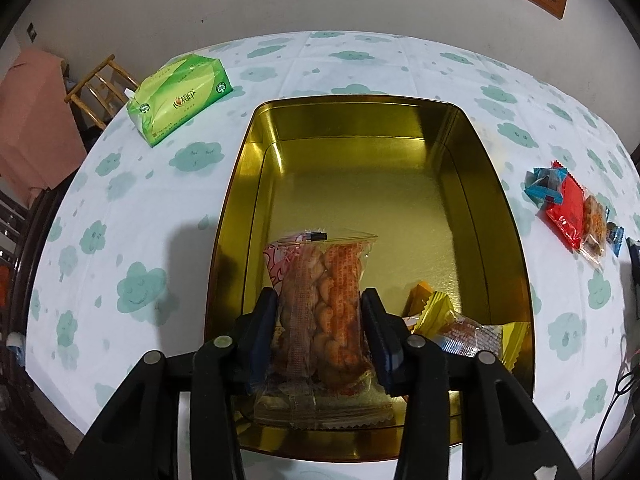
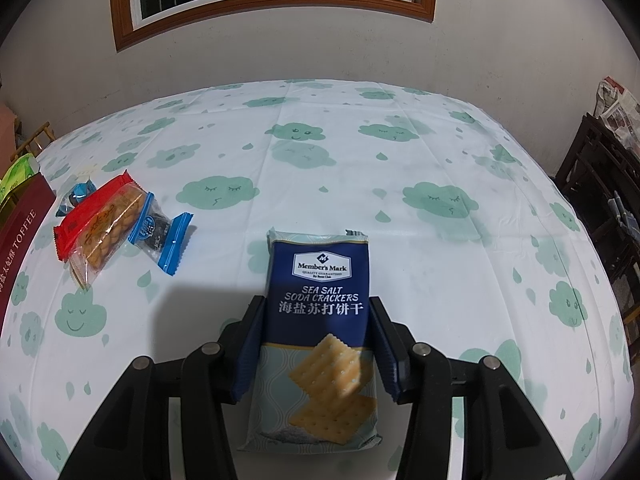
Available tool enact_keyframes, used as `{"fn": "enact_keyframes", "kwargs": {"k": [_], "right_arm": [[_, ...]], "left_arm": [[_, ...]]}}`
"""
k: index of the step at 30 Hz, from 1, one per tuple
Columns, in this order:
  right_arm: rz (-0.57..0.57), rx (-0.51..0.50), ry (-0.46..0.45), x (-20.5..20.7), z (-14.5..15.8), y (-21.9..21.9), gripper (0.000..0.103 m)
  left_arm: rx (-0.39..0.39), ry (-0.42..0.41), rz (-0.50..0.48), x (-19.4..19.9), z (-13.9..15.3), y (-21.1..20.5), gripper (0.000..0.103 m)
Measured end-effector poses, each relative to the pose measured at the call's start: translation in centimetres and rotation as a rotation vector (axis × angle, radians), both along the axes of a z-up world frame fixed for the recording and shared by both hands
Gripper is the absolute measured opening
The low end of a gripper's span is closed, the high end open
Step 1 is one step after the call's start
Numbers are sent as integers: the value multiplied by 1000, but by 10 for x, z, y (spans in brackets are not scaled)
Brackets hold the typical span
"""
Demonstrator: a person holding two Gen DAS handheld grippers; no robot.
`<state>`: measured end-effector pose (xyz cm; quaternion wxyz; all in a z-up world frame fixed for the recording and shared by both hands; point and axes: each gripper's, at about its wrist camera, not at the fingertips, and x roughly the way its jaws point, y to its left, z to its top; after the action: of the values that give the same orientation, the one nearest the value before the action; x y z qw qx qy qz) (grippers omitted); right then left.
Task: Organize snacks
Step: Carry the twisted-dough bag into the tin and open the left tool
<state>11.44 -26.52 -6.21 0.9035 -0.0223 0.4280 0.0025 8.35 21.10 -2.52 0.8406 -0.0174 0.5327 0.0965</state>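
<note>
**Snacks partly boxed**

Left wrist: left tool point(image 1: 320, 336) over gold tin point(image 1: 516, 216), jaws flanking clear snack pack point(image 1: 324, 304); contact unclear. Some wrappers point(image 1: 452, 320) already inside.

Right wrist: right tool point(image 2: 316, 340) astride cracker pack point(image 2: 320, 312) on worktop point(image 2: 440, 160); grip unclear. Loose snacks point(image 2: 108, 220) remaining.

Your clear packet of orange-brown snacks point(image 1: 320, 312) stands upright in the near left part of the gold tin point(image 1: 472, 152), whose far half is bare. Yellow and orange wrapped pieces point(image 1: 436, 312) lie at its near right. Your blue soda cracker pack point(image 2: 318, 320) stands tilted over the worktop point(image 2: 440, 240). To the left lie a red packet point(image 2: 86, 216), a clear biscuit packet point(image 2: 108, 232) and a blue-ended sweet point(image 2: 160, 236), overlapping.
</note>
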Motion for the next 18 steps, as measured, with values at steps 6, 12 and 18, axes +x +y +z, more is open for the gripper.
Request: {"fn": "enact_keyframes", "kwargs": {"k": [6,12,18], "right_arm": [[-16,-4,0,-2,1,2,50],[-28,-14,-12,-7,7,5,50],[-34,5,-22,-13,17,8,50]], "left_arm": [[31,-25,-15,-5,6,-6,59],[62,-55,-14,-14,14,-9,70],[73,-110,-1,-28,25,-11,76]]}}
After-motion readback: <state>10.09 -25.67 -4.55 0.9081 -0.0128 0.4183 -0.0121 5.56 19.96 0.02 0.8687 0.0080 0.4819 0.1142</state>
